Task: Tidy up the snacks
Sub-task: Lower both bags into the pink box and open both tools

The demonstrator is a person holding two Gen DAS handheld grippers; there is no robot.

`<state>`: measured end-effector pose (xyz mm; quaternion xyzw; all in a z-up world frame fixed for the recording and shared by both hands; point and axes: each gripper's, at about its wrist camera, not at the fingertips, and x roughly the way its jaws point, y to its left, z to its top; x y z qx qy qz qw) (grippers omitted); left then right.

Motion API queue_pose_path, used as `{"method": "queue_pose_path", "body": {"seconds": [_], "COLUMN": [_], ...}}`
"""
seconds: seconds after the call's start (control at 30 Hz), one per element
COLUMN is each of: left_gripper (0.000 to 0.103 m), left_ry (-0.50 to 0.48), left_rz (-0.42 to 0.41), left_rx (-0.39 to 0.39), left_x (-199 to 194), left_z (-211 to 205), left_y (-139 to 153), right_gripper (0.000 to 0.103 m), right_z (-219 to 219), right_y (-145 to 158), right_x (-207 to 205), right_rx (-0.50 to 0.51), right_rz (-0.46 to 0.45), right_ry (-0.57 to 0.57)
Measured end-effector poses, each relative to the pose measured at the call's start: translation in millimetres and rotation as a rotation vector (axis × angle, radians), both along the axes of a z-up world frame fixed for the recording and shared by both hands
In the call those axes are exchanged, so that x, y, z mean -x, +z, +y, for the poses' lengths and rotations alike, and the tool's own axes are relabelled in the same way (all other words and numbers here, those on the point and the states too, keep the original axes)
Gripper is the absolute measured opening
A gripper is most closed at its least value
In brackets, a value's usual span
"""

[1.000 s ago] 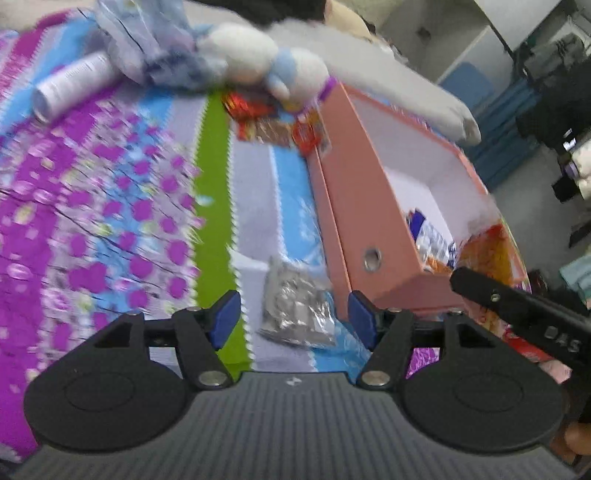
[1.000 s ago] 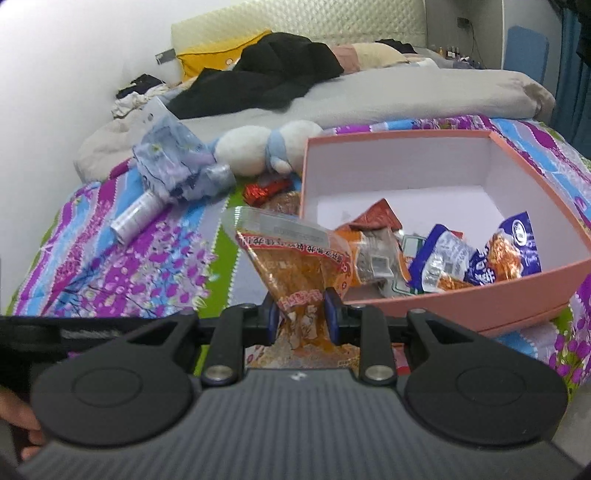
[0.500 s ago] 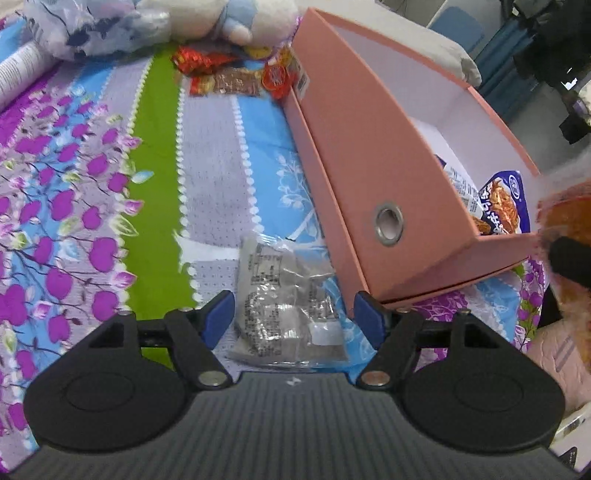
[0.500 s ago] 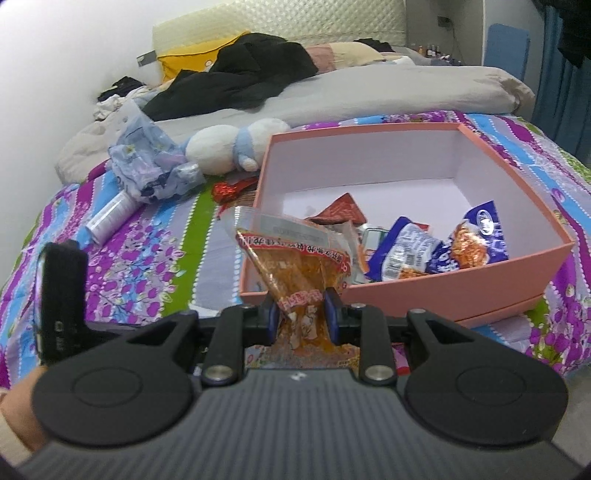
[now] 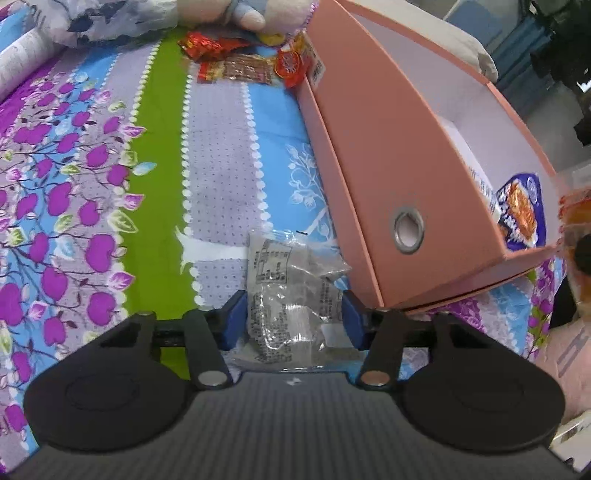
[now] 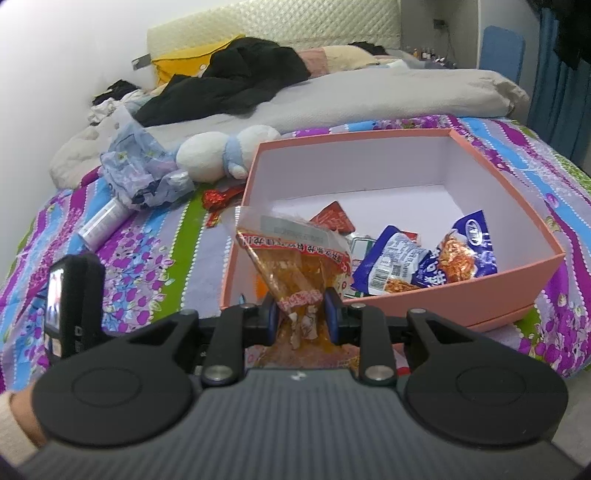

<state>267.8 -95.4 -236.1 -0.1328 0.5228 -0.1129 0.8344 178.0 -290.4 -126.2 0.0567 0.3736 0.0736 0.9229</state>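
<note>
A bedroom. A bed (image 6: pixel 369 99) fills most of the scene, spread with a bright striped sheet (image 6: pixel 147 254) of purple flowers, blue, green and grey bands. Farther back lies a grey duvet (image 6: pixel 388 92), with black clothing (image 6: pixel 236 77) and a yellow pillow (image 6: pixel 192 62) heaped near a cream quilted headboard (image 6: pixel 280 22). A plain white wall (image 6: pixel 55 66) runs along the left. At far right hang dark blue curtains (image 6: pixel 554 74), beside a blue panel (image 6: pixel 502 51).

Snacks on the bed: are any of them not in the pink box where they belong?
Yes. A few red-wrapped snacks lie loose on the bedspread by the pink box's far corner. A clear packet also lies outside it, between the left gripper's pads.
</note>
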Motion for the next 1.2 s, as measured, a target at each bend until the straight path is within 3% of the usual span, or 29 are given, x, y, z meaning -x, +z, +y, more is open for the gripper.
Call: {"method": "queue_pose_path", "body": {"seconds": [0.17,0.37,0.5,0.67,0.9,1.0,1.07,1.2], "left_gripper": [0.059,0.059,0.059,0.059,0.059,0.059,0.06,0.06], "left_ry": [0.025,0.047,0.023,-0.031,-0.129,-0.164,-0.185,-0.186], "left_rz": [-0.043,-0.152,-0.238,-0.296,-0.279,-0.242,-0.216,-0.182], "left_rx": [0.001,0.02,0.048,0.05,0.027,-0.002,-0.02,-0.037], "left_x": [1,-7,-20,-45,-74,-83,-87,-91], "left_z": [13,24,14,-15,-72,-92,-101,-105], "left_y": [31,97,144,177,175,161,150,132], "right_gripper": [0.029,0.029,0.029,0.029,0.029,0.029,0.029,0.03], "right_z": [0,-3,-9,-21,-44,-53,-64,-74], "right_y": [9,35,56,66,42,18,2,-15], "right_x": [-9,-25,-39,-63,-91,-102,-106,-105], "right_rx": [0.002,0.011,0.029,0.036,0.021,0.029,-0.029,-0.013], "right_rz": [-0.021,-0.091,-0.144,-0.132,-0.022,0.043,0.099,0.132], "right_ry": [0.008,0.006,0.004,0.008,-0.042,-0.085,-0.119,-0.162]}}
